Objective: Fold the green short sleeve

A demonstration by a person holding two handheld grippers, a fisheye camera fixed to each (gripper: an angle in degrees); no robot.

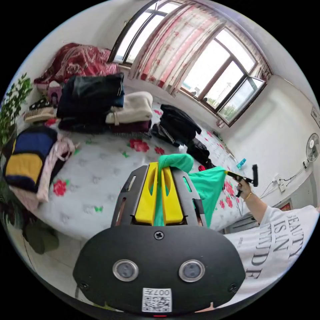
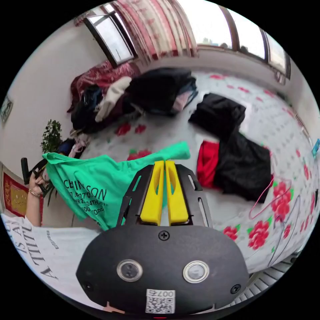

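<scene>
I see the bed [image 2: 233, 110], its flowered cover carrying heaps of dark clothes, beneath the work. The green short sleeve [image 2: 90, 186] hangs in the air above the bed's near edge, stretched between both tools. Its long axis runs from one tool to the other along the held edge; the body drapes downward, printed side toward the right gripper view. I judge it light, soft and limp, so it should sag wherever it is unsupported; hold it at the shoulder corners. The left gripper [image 1: 159, 186] has its yellow jaws clamped on a bunched green corner. The right gripper [image 2: 164, 186] has its jaws together, pinching green fabric.
</scene>
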